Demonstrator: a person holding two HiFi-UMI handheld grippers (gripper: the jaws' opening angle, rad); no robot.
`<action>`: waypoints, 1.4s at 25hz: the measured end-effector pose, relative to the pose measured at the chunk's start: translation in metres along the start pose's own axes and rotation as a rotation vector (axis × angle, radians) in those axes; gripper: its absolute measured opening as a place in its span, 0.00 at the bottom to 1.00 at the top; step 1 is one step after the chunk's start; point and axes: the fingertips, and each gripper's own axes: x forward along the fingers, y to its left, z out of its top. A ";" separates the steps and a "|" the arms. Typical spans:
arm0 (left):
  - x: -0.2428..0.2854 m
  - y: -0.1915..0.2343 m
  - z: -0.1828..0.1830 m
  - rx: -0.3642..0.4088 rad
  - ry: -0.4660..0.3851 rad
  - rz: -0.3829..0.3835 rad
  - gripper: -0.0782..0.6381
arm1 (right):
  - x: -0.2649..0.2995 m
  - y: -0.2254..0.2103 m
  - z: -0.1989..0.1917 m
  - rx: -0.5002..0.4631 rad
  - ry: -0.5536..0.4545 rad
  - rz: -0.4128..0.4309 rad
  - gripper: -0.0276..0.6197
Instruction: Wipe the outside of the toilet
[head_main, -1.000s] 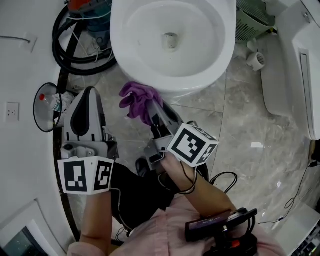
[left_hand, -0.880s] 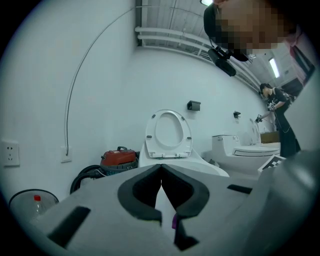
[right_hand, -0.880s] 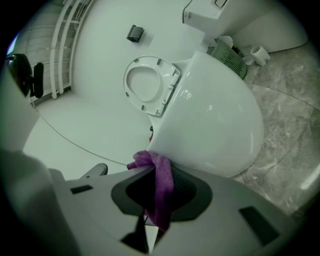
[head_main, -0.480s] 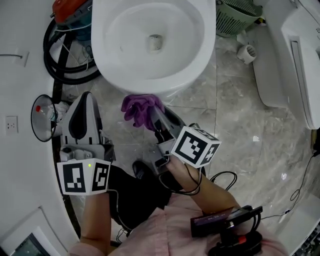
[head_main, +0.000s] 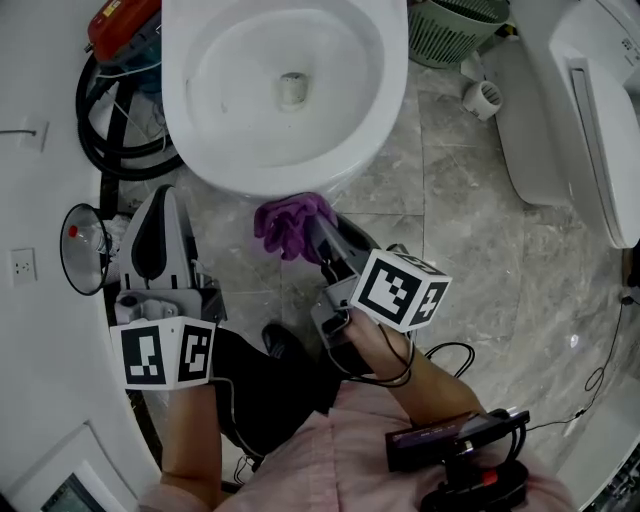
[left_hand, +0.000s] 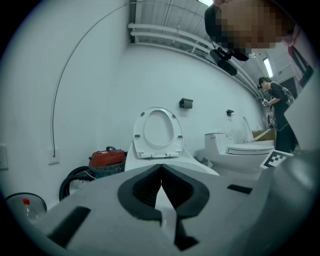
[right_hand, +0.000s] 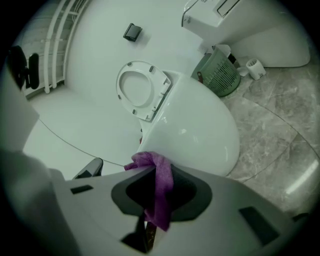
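Note:
A white toilet (head_main: 285, 80) fills the top of the head view, its seat raised in both gripper views (left_hand: 157, 132) (right_hand: 139, 90). A purple cloth (head_main: 292, 222) is pinched in my right gripper (head_main: 318, 232) and sits just below the front of the bowl, at or near its outer wall. In the right gripper view the cloth (right_hand: 159, 187) hangs between the shut jaws, right in front of the bowl (right_hand: 200, 130). My left gripper (head_main: 165, 210) is shut and empty, held left of the bowl over the floor.
A black hose coil (head_main: 110, 130) and a red machine (head_main: 120, 25) lie left of the toilet. A green basket (head_main: 455, 30) and a paper roll (head_main: 483, 98) stand at the upper right, beside a second white toilet (head_main: 590, 100). Marble floor (head_main: 500, 270) spreads to the right.
The view has shifted so the toilet sits further left and higher. My right gripper with the purple cloth stays under the bowl's front; my left gripper has hardly moved.

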 end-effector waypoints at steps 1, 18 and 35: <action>0.002 -0.002 0.000 0.000 0.000 -0.003 0.12 | -0.002 -0.003 0.003 0.000 -0.003 -0.006 0.14; 0.017 -0.021 -0.001 0.015 0.006 -0.068 0.12 | -0.020 -0.035 0.036 -0.009 -0.027 -0.076 0.14; 0.013 -0.014 -0.006 -0.004 0.000 -0.056 0.12 | -0.029 -0.068 0.079 -0.065 -0.098 -0.156 0.14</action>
